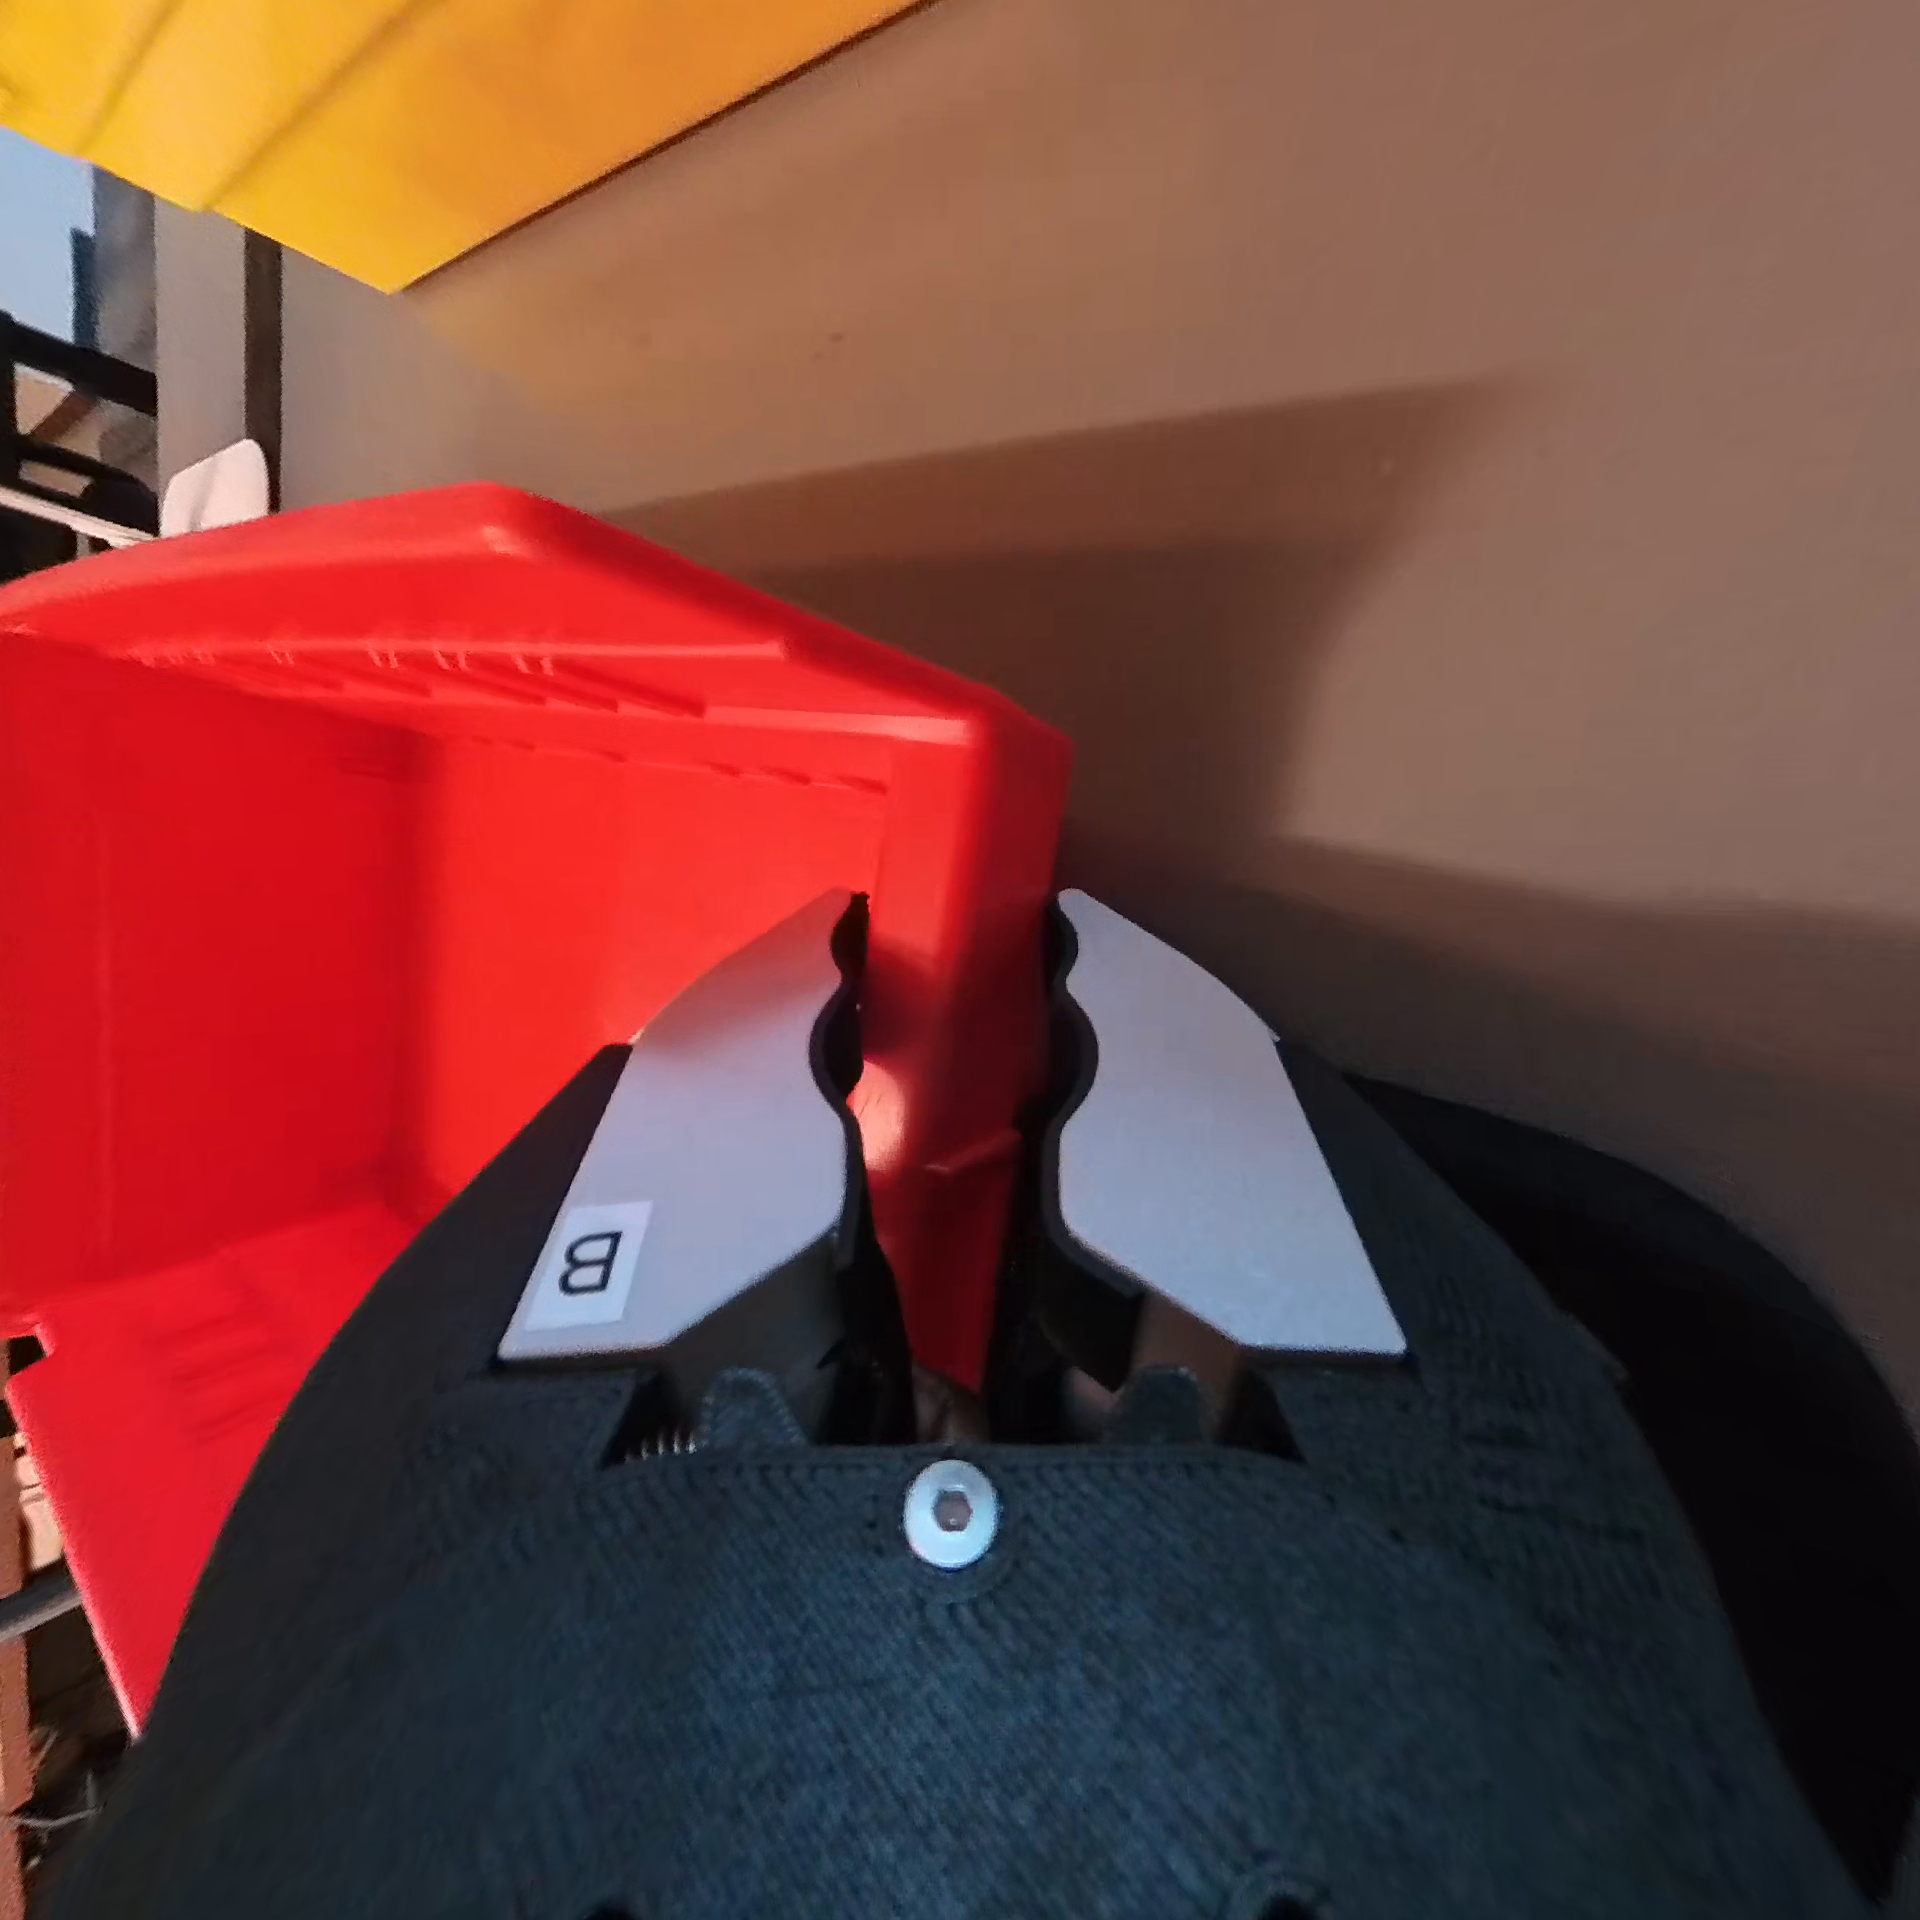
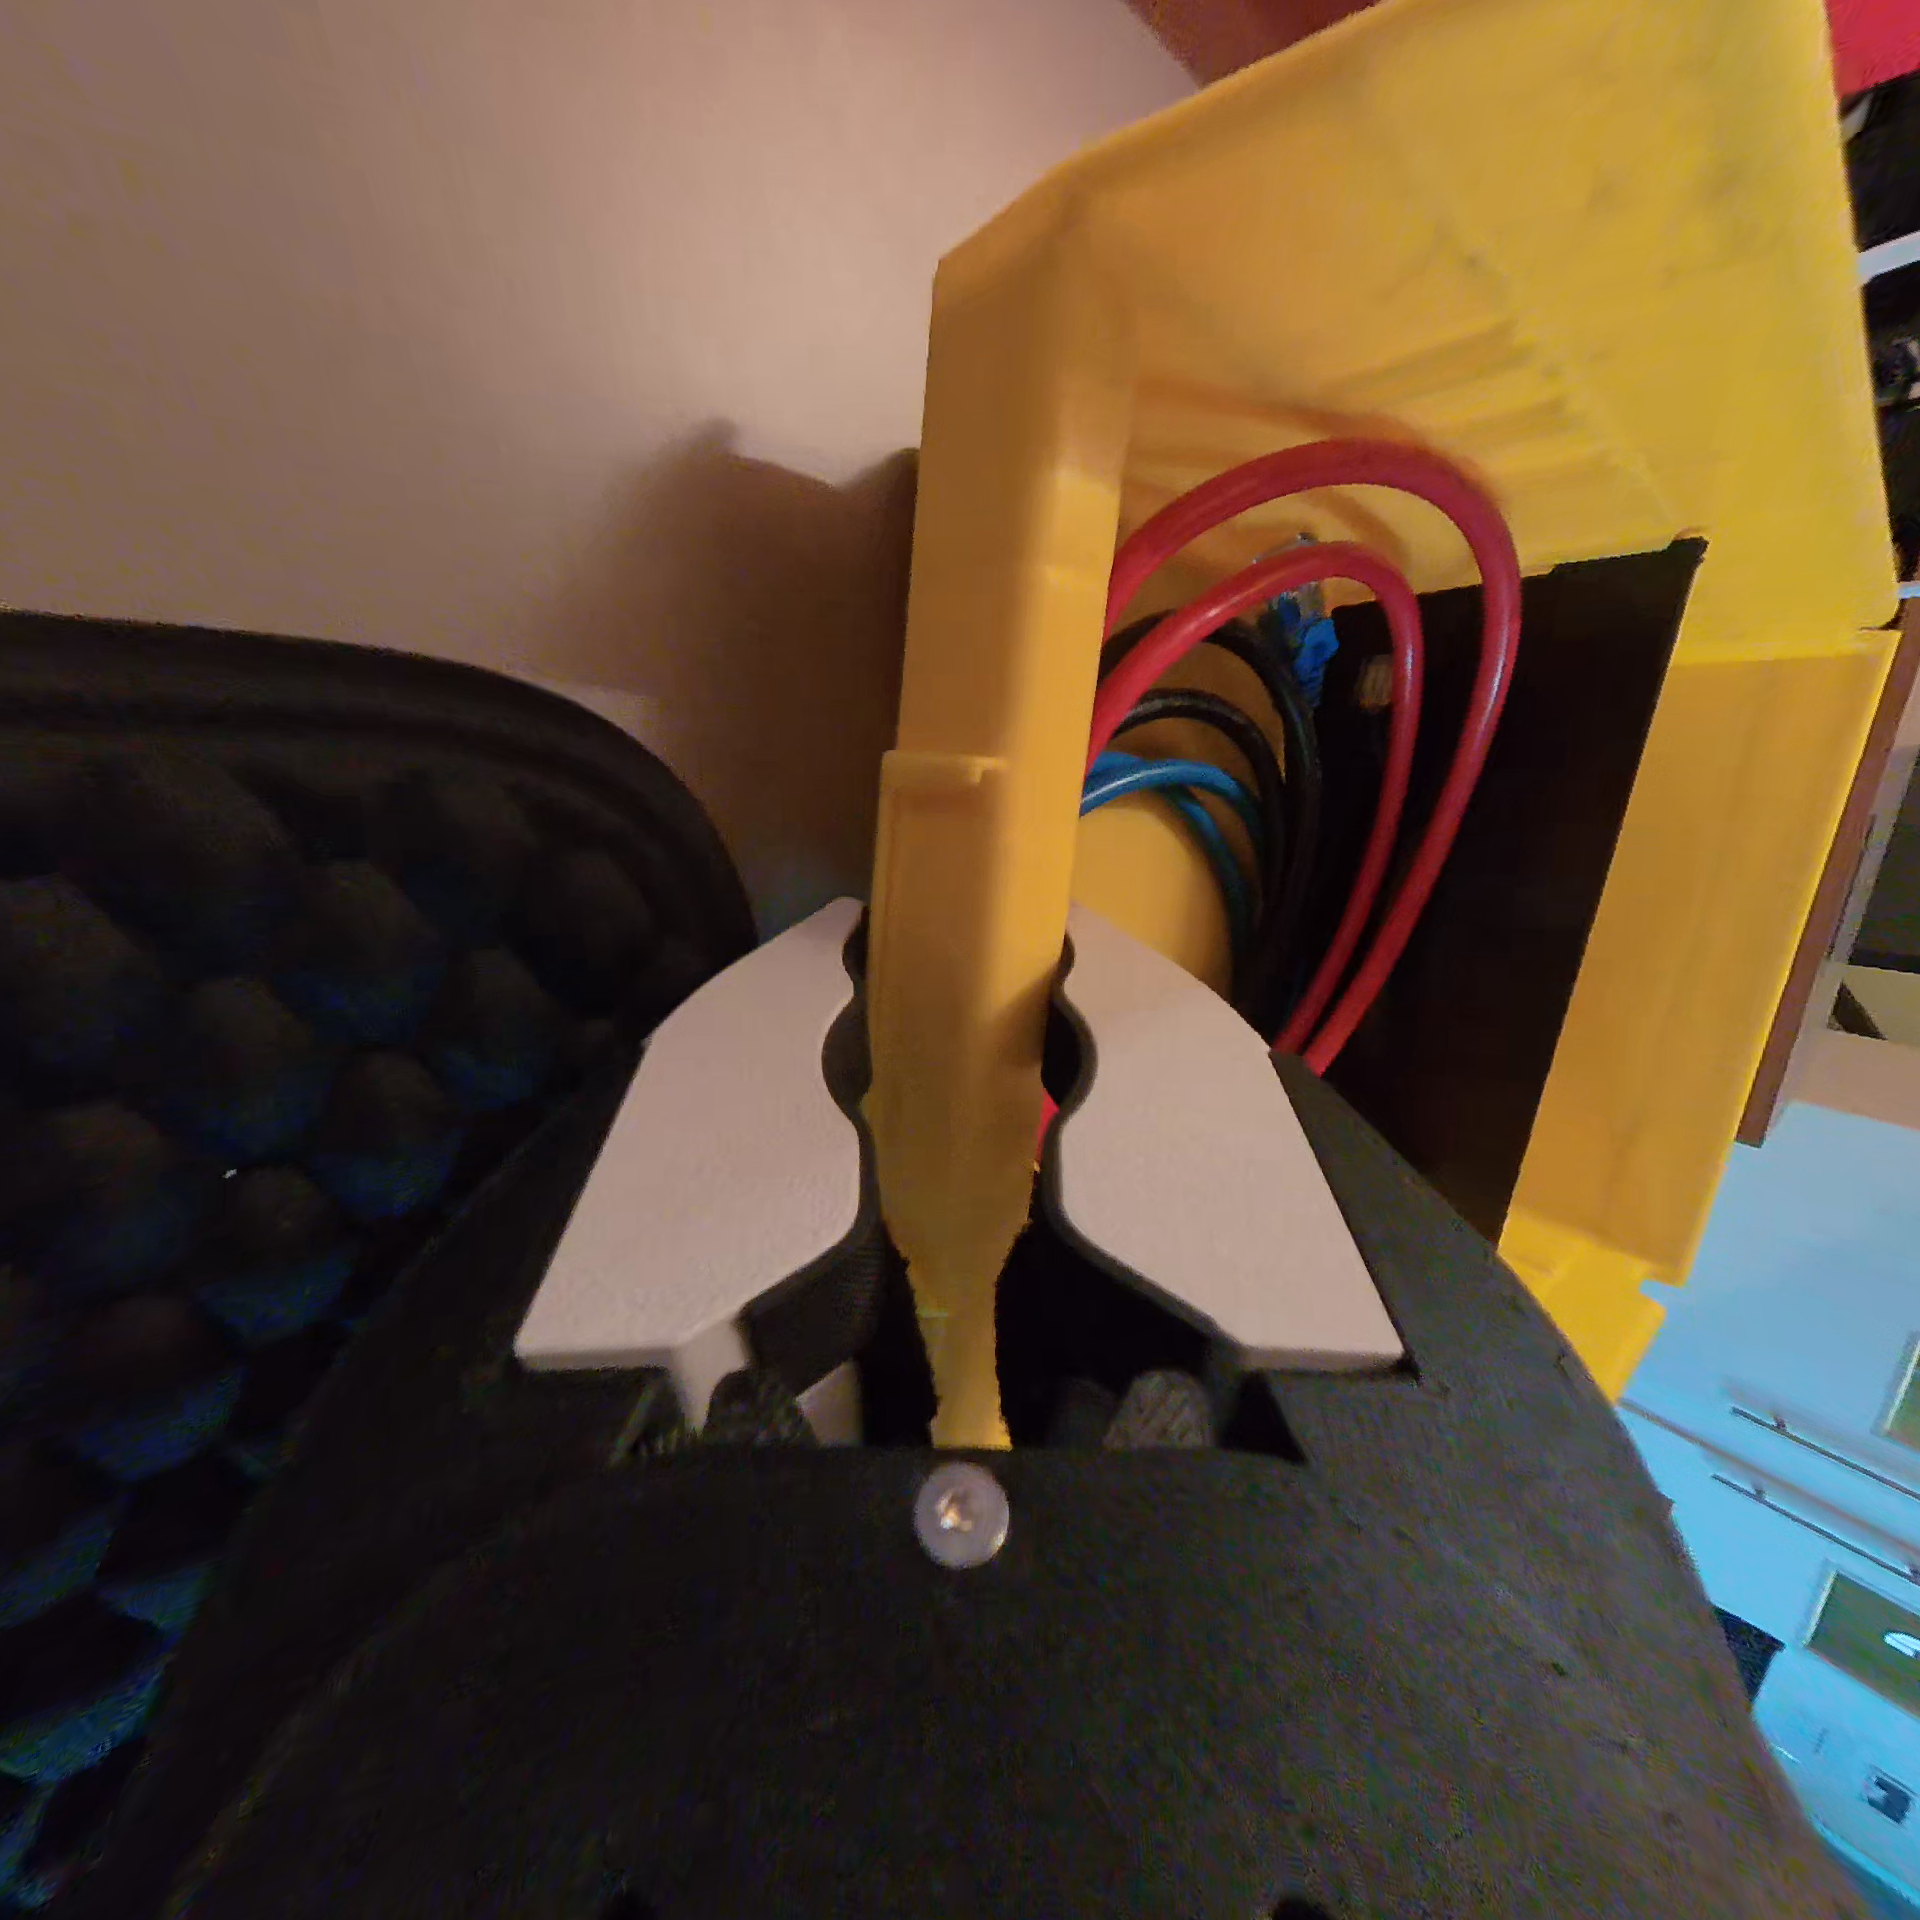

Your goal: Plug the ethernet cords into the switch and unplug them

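My left gripper (image 1: 956, 914) is shut on the side wall of a red plastic bin (image 1: 416, 883), which looks empty inside. My right gripper (image 2: 961, 925) is shut on the side wall of a yellow plastic bin (image 2: 1403, 312). That bin holds coiled ethernet cords: red (image 2: 1455, 644), blue (image 2: 1174, 779) and black (image 2: 1268, 727), with a blue plug (image 2: 1311, 634) showing at the back. Both bins appear tilted in the views. No switch is visible in either view.
A tan surface (image 1: 1351, 364) lies behind both bins. A black case lined with egg-crate foam (image 2: 312, 987) sits left of the yellow bin. A corner of the yellow bin (image 1: 364, 104) shows top left in the left wrist view. Dark shelving (image 1: 62, 416) stands at far left. The left gripper's tips are roughly 25 centimeters from the right gripper's.
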The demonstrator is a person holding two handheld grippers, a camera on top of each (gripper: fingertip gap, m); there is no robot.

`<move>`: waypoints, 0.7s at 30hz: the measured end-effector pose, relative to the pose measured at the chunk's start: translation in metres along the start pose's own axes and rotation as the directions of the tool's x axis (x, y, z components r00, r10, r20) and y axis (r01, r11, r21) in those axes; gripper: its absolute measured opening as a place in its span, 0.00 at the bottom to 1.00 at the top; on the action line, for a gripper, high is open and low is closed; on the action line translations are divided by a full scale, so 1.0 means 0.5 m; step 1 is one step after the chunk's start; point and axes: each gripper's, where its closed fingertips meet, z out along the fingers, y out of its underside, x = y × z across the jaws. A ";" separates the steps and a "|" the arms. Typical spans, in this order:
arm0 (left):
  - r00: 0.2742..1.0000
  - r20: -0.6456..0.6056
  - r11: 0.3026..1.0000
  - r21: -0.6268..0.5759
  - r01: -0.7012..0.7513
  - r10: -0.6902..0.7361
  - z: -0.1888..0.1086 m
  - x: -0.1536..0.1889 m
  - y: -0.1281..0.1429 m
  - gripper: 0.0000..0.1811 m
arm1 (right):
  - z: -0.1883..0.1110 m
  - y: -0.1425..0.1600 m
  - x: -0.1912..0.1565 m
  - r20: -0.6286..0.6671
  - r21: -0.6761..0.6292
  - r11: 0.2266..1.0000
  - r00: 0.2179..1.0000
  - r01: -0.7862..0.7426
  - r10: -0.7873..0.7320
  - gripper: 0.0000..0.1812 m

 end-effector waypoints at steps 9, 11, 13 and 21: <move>0.999 0.030 1.000 0.000 0.010 -0.010 0.011 -0.013 -0.002 0.17 | 0.000 -0.001 0.000 0.007 0.040 0.999 1.000 -0.003 0.003 0.16; 1.000 0.029 1.000 -0.001 0.008 -0.008 0.012 -0.016 -0.002 0.17 | -0.001 0.000 0.001 0.008 0.047 0.999 1.000 -0.002 0.001 0.16; 1.000 0.020 1.000 0.003 0.014 -0.014 0.011 -0.015 0.000 0.17 | -0.002 0.003 0.001 0.009 0.052 0.999 1.000 -0.002 0.001 0.16; 0.940 0.061 0.899 0.319 0.300 -0.336 -0.072 -0.041 -0.062 0.41 | -0.054 -0.034 0.033 -0.049 0.314 0.928 0.973 -0.201 0.227 0.33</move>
